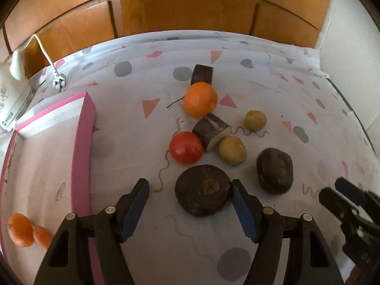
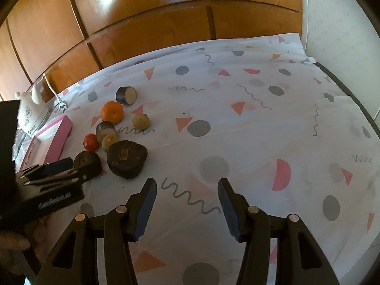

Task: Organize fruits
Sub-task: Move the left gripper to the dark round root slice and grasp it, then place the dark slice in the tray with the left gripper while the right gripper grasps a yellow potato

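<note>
Jaws of our left gripper (image 1: pixel 190 211) stand open, empty, around the dark round fruit (image 1: pixel 203 193); our right gripper (image 2: pixel 187 210) hangs open, empty. Two small oranges (image 1: pixel 28 234) lie in the pink tray (image 1: pixel 82 166); eight pieces wait beside it.

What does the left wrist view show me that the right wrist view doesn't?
Left wrist only: two small oranges already inside the pink tray, and the left gripper open around the flat dark fruit. Right wrist only: the right gripper open over bare tablecloth. Both: the big orange, the tomato and the remaining fruit.
</note>
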A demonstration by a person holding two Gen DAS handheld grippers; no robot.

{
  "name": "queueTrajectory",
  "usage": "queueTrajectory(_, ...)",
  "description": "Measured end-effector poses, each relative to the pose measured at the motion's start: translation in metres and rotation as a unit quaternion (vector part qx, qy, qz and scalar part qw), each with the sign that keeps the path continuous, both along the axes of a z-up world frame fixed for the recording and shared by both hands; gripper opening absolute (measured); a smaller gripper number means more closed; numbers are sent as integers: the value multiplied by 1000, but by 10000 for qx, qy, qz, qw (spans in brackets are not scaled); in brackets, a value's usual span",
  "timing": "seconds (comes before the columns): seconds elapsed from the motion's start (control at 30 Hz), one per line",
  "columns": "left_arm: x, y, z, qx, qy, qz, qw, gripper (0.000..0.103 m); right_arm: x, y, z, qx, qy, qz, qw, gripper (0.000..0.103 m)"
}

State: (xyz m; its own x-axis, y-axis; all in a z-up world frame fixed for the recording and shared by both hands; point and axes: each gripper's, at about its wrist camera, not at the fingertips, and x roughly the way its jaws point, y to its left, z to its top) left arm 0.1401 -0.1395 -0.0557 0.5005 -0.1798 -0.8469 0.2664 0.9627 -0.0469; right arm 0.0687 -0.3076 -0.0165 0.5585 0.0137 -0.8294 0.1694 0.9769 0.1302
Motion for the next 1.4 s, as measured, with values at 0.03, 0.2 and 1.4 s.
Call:
queueTrajectory(0.03,0,-2,-1,17,-54,-13,10000,67,0,0,0,9,4,2,10000,54)
queueTrajectory(0.2,-7,-5,0,-25,-223,-213,9995,45,0,-3,-4,71,22,-10,10000,54)
queueTrajectory(1.4,-53,7,-8,-328,-766,-51,9965,45,116,16,-13,-555,130,719,9958,25)
